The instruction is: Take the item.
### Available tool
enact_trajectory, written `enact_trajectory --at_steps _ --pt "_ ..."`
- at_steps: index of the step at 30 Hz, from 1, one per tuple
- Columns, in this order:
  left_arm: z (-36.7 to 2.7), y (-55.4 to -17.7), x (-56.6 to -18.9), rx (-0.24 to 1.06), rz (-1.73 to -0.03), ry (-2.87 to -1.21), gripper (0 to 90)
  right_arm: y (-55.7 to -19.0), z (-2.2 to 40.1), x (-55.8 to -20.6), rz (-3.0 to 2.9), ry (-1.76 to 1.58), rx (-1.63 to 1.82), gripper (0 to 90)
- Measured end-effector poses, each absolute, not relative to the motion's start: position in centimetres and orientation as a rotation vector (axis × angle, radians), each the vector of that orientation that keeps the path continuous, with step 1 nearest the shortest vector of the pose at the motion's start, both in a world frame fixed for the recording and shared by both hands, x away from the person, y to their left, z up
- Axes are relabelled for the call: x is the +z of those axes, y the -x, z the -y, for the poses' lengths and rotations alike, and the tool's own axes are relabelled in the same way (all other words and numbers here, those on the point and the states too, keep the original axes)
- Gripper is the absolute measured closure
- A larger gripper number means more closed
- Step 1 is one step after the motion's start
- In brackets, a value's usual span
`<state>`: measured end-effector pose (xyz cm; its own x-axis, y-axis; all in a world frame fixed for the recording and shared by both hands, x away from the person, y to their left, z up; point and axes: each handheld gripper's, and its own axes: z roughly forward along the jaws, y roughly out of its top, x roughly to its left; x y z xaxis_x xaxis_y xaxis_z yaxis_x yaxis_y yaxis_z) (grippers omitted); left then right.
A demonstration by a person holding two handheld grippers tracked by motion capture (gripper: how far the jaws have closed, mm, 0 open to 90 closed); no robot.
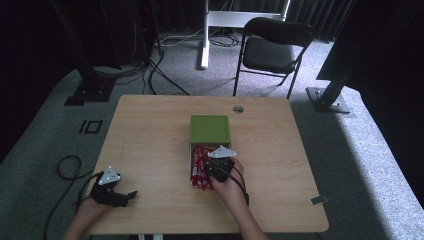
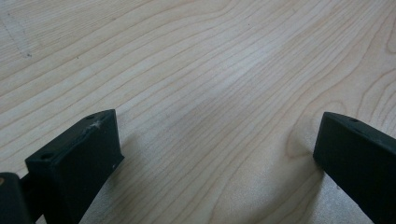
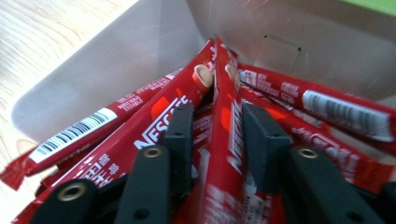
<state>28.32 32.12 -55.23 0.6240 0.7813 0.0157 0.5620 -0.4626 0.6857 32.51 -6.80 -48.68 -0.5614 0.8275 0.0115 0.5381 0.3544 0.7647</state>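
Sticks point(image 3: 219, 154) of red Nescafé are lying heaped in a white tray point(image 3: 112, 70) drawn out from under a green box point(image 1: 210, 129) at the table's point(image 1: 150, 130) middle. Right gripper point(image 3: 217, 135) is reaching into the tray, its jaws pinching one upright stick between them. Left gripper point(image 1: 112, 192) is resting near the table's near-left corner, jaws spread wide over bare wood, gripping nothing. A hand point(image 1: 232, 190) is holding the right gripper.
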Motion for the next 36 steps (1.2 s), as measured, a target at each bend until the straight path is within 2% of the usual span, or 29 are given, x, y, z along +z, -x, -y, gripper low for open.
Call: enact_trajectory --at_steps 10,36 --pt "-32.1 -28.3 -55.2 0.435 -1.047 -2.194 1.6 -32.9 7.1 -48.7 -2.217 -1.278 1.094 79.1" --pt "-32.1 -28.3 -55.2 0.436 -1.048 -2.194 1.6 -30.3 9.0 -46.3 -2.247 -1.197 1.227 79.6"
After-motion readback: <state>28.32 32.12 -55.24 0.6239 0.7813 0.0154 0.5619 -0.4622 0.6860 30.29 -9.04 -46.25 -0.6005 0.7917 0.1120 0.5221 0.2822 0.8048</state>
